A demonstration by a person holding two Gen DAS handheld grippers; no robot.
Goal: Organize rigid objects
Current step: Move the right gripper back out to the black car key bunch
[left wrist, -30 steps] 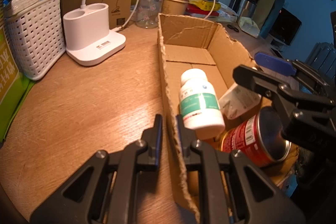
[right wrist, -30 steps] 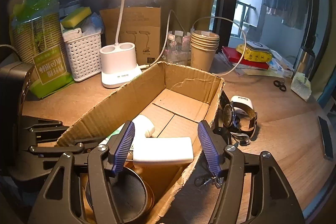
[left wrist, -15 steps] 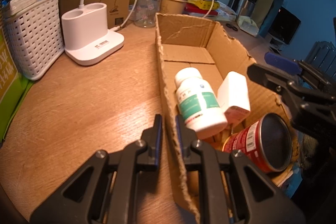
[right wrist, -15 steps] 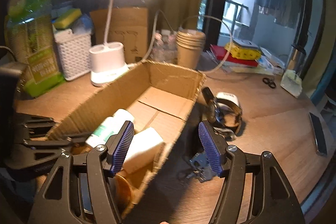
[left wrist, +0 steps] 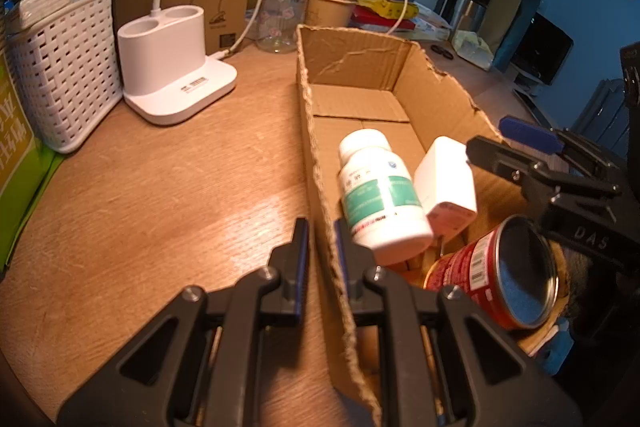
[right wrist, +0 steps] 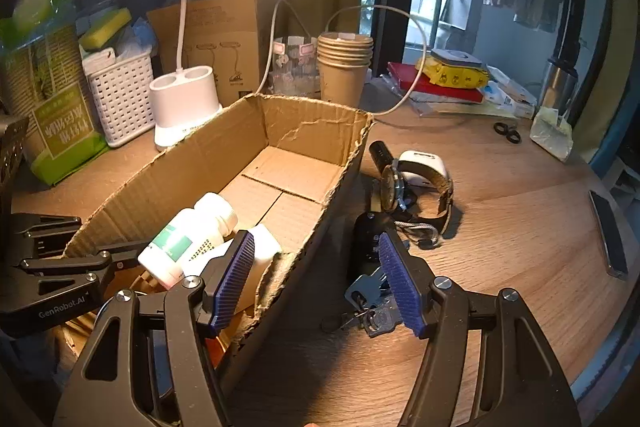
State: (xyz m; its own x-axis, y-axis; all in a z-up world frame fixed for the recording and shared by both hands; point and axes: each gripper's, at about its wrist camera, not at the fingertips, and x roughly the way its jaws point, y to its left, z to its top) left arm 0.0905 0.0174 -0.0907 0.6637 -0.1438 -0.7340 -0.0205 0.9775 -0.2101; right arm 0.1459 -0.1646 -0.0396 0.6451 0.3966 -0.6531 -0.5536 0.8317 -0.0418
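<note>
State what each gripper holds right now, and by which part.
The left gripper pinches the cardboard box by its near side wall; the right gripper holds nothing, jaws open.

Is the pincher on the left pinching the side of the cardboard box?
Touching. The left wrist view shows the left gripper shut on the cardboard box wall, one finger outside and one inside.

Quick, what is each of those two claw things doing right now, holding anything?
Left gripper: closed, pinching the side wall of the cardboard box.
Right gripper: open, holding nothing, above the keys beside the box.
</note>
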